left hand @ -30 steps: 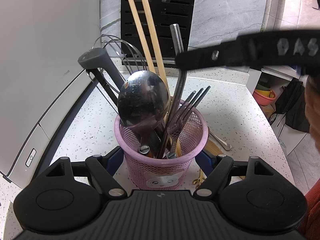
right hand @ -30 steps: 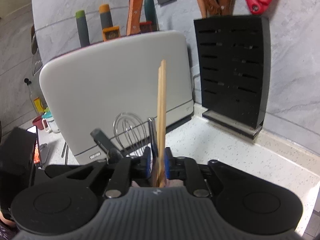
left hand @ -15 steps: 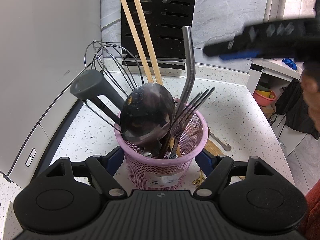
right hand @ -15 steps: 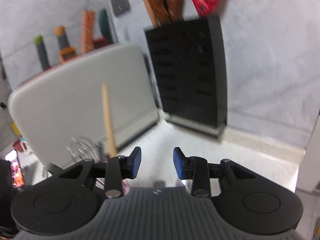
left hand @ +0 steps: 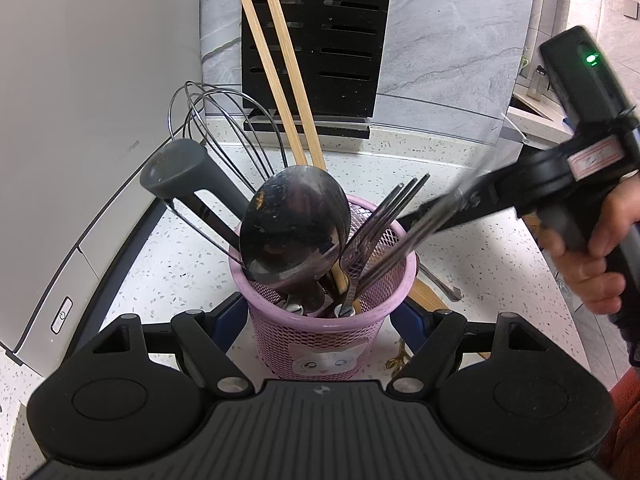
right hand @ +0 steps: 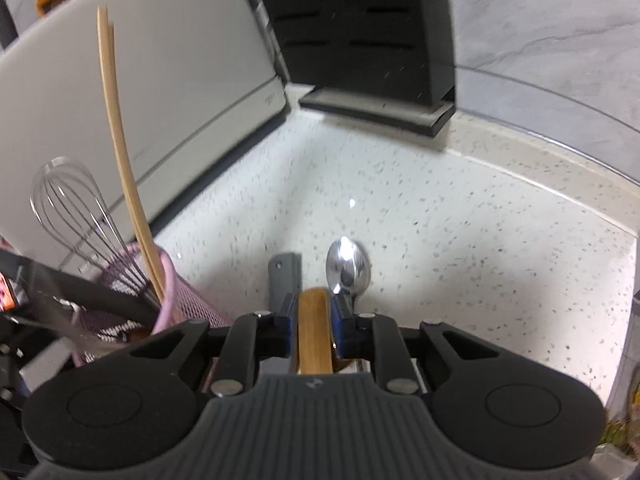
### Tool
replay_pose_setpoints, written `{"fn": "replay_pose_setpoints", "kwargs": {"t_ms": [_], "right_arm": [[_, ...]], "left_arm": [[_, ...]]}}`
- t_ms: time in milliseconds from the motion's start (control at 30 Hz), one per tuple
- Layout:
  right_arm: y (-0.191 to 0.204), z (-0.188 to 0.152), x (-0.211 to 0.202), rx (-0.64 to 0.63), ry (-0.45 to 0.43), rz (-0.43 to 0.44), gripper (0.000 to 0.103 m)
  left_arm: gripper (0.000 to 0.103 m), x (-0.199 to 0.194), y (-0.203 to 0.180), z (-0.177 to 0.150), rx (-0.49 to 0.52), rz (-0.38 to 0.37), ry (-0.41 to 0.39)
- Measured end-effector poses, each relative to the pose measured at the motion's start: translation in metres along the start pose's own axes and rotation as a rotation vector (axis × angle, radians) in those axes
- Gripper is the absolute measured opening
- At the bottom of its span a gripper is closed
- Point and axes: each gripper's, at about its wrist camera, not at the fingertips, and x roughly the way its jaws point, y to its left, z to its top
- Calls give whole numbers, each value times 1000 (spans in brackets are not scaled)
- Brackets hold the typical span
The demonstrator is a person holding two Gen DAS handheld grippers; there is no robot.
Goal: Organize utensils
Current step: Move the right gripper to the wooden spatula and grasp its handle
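The pink mesh basket (left hand: 320,336) is the landmark. The left gripper (left hand: 320,320) stays clamped on the basket's lower wall, one blue pad on each side, just as a second ago.

A second ago the right gripper (right hand: 315,312) was above the basket, pinching the pair of chopsticks (left hand: 280,68). Now the chopsticks stand in the basket, leaning toward the black knife block (left hand: 316,40) behind it, and nothing holds them. The right gripper has come down to the desk (right hand: 440,220) just right of the basket. Its jaws are closing, and a wooden handle (right hand: 315,332) sits between the blue pads, which appear to press its two sides.

In the basket stand a large dark ladle (left hand: 294,224), a wire whisk (left hand: 224,128), a grey-handled tool (left hand: 180,172) and several forks (left hand: 384,220). A person's hand (left hand: 592,256) grips the right gripper's handle, right of the basket.

Hard to make out: motion blurs the right gripper's fingers in the left wrist view, and they cross the forks there, so I cannot tell whether they touch. The wooden handle's far end is hidden under the gripper body. A shiny spoon bowl (right hand: 347,268) and a grey flat handle (right hand: 285,280) lie on the desk just past the pads, their rest covered. The basket's lower contents are hidden by its mesh.
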Motion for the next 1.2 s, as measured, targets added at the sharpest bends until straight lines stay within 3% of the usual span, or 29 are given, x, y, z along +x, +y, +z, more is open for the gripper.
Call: {"fn": "replay_pose_setpoints", "kwargs": {"t_ms": [400,567,767,900,1000,1067,1200], "right_arm": [[4,-1,27,-99,67,-14,19],[8,-2,31,-129,84,-13,28],[15,-5,32,-190,86,-42,28],[20,-8,32,-230,78,-83,18],[14,-6,31,-189,77,-68,13],[11,-4,27,-165,65,-61,4],[10,-1,22,-143,58,-34,0]], "left_arm": [[90,0,0,0,-1,0,0],[90,0,0,0,-1,1,0],[90,0,0,0,-1,1,0],[90,0,0,0,-1,0,0],[90,0,0,0,-1,0,0],[90,0,0,0,-1,1,0],[90,0,0,0,-1,0,0]]}}
